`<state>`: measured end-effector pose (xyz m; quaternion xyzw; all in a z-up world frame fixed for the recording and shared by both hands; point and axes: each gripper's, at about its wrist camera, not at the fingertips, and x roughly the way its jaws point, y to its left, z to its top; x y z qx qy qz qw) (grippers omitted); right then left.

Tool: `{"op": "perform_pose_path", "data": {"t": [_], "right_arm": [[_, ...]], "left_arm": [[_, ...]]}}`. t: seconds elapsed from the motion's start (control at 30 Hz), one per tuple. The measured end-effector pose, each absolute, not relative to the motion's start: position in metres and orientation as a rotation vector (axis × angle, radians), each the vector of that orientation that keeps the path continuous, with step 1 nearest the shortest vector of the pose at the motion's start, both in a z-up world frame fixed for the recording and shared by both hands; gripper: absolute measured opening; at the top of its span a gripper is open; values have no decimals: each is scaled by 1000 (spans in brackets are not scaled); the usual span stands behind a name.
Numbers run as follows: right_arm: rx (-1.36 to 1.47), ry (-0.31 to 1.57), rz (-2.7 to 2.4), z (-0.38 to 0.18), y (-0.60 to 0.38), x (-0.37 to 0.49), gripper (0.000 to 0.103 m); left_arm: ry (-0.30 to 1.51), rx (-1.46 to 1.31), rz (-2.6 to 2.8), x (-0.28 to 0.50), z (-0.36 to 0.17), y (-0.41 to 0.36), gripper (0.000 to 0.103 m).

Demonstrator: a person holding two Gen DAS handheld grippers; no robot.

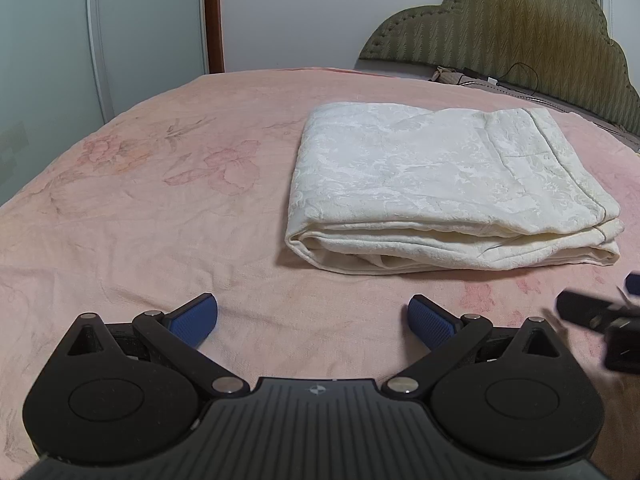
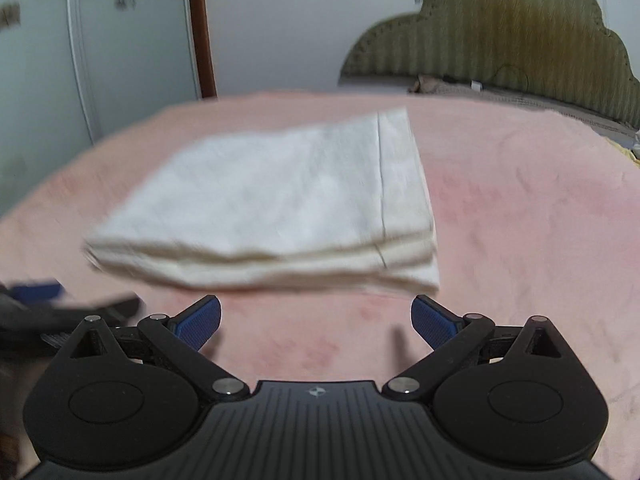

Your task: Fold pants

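1 folded pants [image 1: 448, 192] on bed [image 1: 160, 208] — 2 grippers, left gripper [image 1: 313, 322] and right gripper [image 2: 316, 322], spread.

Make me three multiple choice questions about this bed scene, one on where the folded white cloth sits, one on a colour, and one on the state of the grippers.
1. Where does the folded cloth lie?
A. on the pink bedspread
B. on the floor
C. on the headboard

2. What colour are the finger pads?
A. red
B. blue
C. yellow

3. How are the left gripper and right gripper?
A. both shut on cloth
B. one shut
C. both open, empty

Answers: A, cloth rests flat on the bedspread; B, pads show blue; C, fingers spread wide, nothing between.
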<state>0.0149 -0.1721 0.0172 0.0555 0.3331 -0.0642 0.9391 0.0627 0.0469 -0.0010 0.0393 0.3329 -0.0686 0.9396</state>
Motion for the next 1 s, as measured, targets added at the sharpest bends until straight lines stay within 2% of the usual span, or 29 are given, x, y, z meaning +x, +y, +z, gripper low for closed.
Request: {"op": "perform_pose_path", "data": {"t": [1.0], "right_arm": [[92,694,-151,6,-172,15,103]], "left_arm": [[680,68,-94,58,0,41,103]]}}
